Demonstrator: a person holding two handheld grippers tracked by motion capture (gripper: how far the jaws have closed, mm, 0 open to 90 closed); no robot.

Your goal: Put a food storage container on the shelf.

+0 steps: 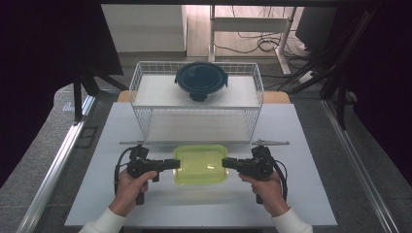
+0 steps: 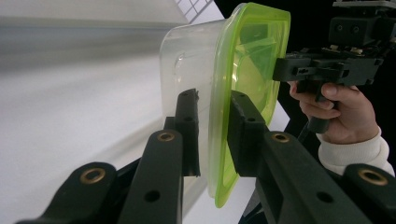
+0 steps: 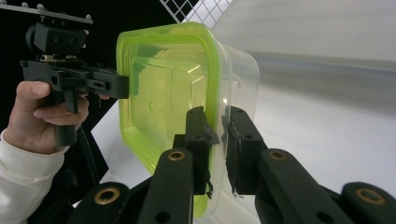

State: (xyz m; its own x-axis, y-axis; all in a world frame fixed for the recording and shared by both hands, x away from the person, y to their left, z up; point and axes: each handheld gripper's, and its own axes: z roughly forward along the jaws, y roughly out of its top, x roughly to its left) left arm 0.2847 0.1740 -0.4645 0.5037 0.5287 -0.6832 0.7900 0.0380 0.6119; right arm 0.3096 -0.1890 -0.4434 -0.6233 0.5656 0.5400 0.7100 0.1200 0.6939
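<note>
Near the front edge of the white table, about midway between its left and right edges, sits a clear rectangular container with a lime-green lid, gripped from both short ends. Left gripper comes in from the left, jaws closed down on the container's left rim; the left gripper view shows one jaw on the clear wall side and the other on the green lid side of the container, pads pressing the rim between them. Right gripper mirrors it from the right end, jaws likewise narrowed onto the rim, lid edge and wall of the container pinched between the pads in the right gripper view (black tape on those pads looks frayed). Each gripper is held pistol-style by a hand, left hand and right hand, white sleeves coming in from the front edge. Whether the container's base rests on the table or is lifted slightly, can't tell. Behind it, toward the back edge, stands a white wire basket turned into a shelf, with a round dark-lidded glass container on top, well apart from the green one.
</note>
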